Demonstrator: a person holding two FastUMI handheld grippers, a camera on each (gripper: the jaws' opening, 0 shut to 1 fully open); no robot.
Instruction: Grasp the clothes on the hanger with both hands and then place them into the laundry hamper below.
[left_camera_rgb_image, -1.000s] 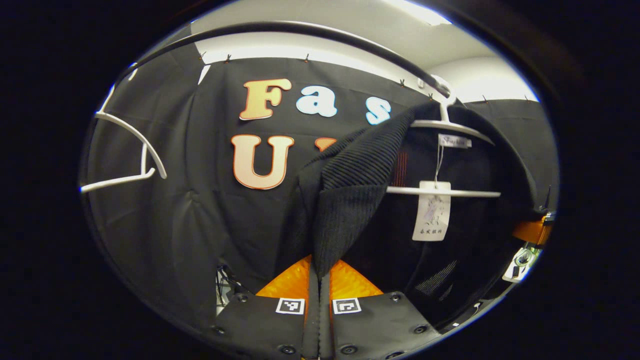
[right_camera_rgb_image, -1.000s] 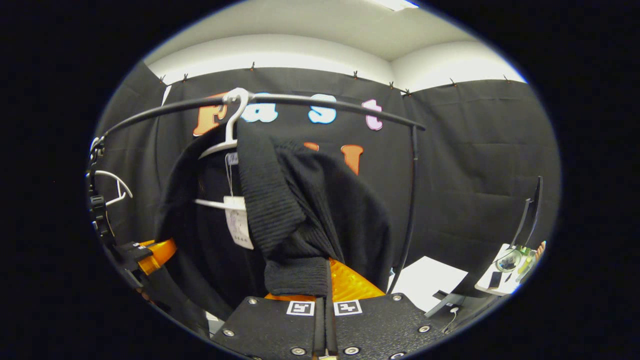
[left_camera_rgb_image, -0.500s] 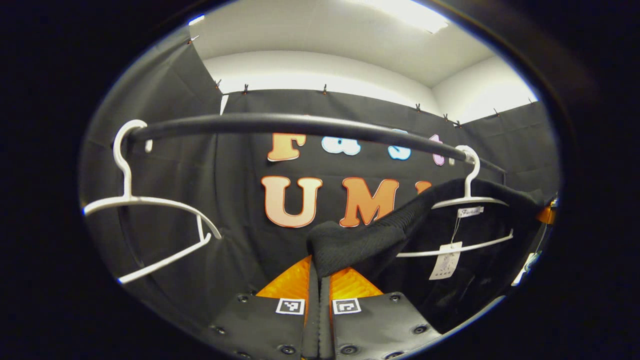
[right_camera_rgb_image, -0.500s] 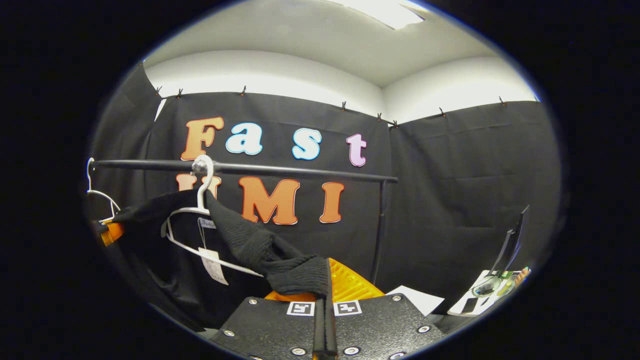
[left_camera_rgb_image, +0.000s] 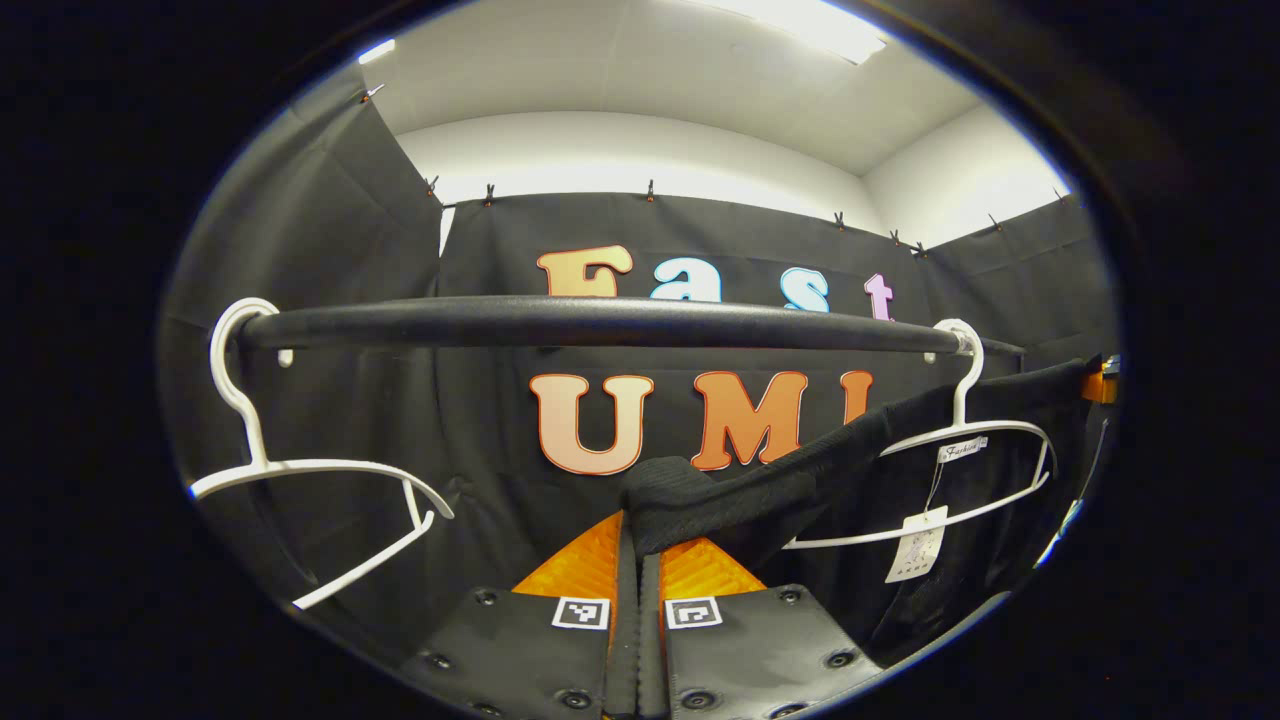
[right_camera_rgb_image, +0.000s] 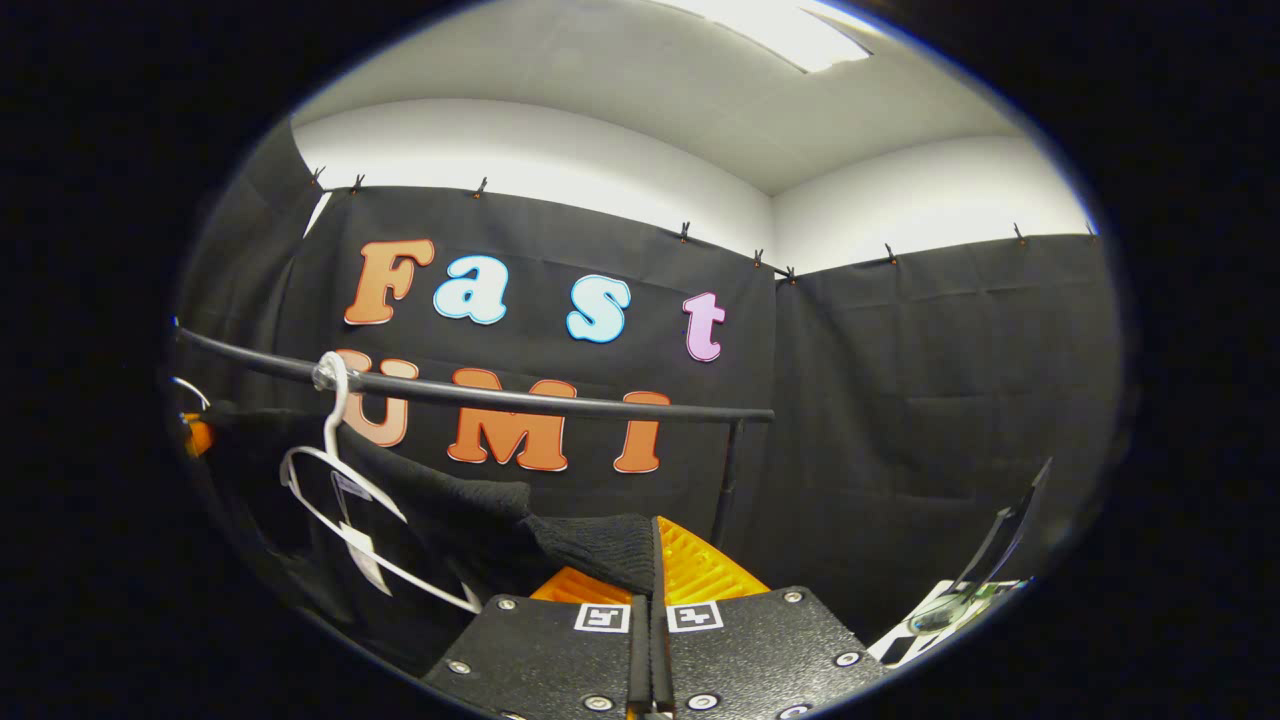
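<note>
- Left gripper view, left side: an empty hanger (left_camera_rgb_image: 300, 470) of thin white plastic hooks over the rail (left_camera_rgb_image: 600, 325), a thick matte black bar arching across the middle of the frame.
- Bottom centre: my left gripper (left_camera_rgb_image: 638, 545) is closed, both fingers pinching a fold of the garment (left_camera_rgb_image: 740, 495), a black ribbed knit that stretches up and right.
- Right side: the knit drapes over a second hanger (left_camera_rgb_image: 975, 440), white, tilted, with a paper tag (left_camera_rgb_image: 915, 545) dangling below it.
- Far right edge: a bit of my other gripper shows beside the cloth.
- Right gripper view, left side: the same second hanger (right_camera_rgb_image: 345, 490) hangs on the rail (right_camera_rgb_image: 480, 395), which here is thin and slopes down to the right to an upright post.
- Bottom centre: my right gripper (right_camera_rgb_image: 650, 560) is clamped on a ribbed edge of the garment (right_camera_rgb_image: 590, 545), which runs left toward the hanger.
- Lower right: this view adds a white sheet at the frame's edge; what lies on it is too small to tell.
</note>
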